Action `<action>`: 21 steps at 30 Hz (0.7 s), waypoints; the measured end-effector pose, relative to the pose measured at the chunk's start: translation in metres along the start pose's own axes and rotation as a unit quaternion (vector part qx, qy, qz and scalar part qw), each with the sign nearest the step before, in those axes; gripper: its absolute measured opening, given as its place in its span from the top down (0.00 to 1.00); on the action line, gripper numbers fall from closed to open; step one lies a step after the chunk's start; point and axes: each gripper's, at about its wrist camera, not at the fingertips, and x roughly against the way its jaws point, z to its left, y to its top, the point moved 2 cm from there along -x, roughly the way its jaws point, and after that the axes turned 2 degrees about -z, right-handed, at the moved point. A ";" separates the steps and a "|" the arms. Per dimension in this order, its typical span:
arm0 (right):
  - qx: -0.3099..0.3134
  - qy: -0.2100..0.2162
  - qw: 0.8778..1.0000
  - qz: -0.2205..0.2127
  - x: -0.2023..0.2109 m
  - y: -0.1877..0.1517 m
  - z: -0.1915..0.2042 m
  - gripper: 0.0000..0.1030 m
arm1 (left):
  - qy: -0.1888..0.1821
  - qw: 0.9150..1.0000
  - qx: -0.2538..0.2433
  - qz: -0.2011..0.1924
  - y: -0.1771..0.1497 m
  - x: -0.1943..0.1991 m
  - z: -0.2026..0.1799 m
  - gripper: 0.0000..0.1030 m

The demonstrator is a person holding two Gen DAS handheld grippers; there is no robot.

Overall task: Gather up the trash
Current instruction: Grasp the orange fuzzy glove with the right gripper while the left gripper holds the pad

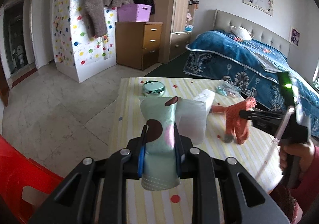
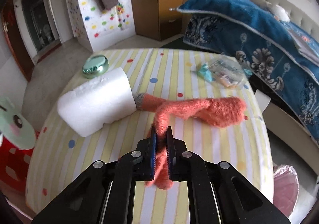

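Left hand-held gripper (image 1: 159,134) tilts downward, clamped on a mint-green cloth pouch with brown and pink spots (image 1: 159,124), held above the yellow-striped table (image 1: 229,156); behind it a white foam block (image 1: 194,119) stands in the way. Right hand-held gripper (image 2: 161,134) angles down too, pinching one finger of an orange fuzzy knitted glove (image 2: 201,109) lying beside the foam; a crumpled clear plastic wrapper (image 2: 225,73) sits farther back.
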 end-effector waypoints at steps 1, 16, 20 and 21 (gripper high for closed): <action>0.005 0.002 1.000 -0.010 0.014 -0.005 -0.002 0.92 | -0.003 1.000 -0.005 -0.001 0.001 0.001 -0.005 0.80; -0.068 -0.024 0.994 -0.080 0.180 -0.086 -0.087 0.92 | -0.135 0.986 -0.101 -0.006 -0.007 0.019 -0.152 0.80; -0.096 -0.060 0.990 -0.086 0.211 -0.115 -0.117 0.92 | -0.179 0.974 -0.140 -0.002 -0.013 0.019 -0.205 0.80; -0.104 -0.068 0.988 -0.086 0.218 -0.122 -0.124 0.92 | -0.187 0.971 -0.147 0.000 -0.015 0.019 -0.216 0.80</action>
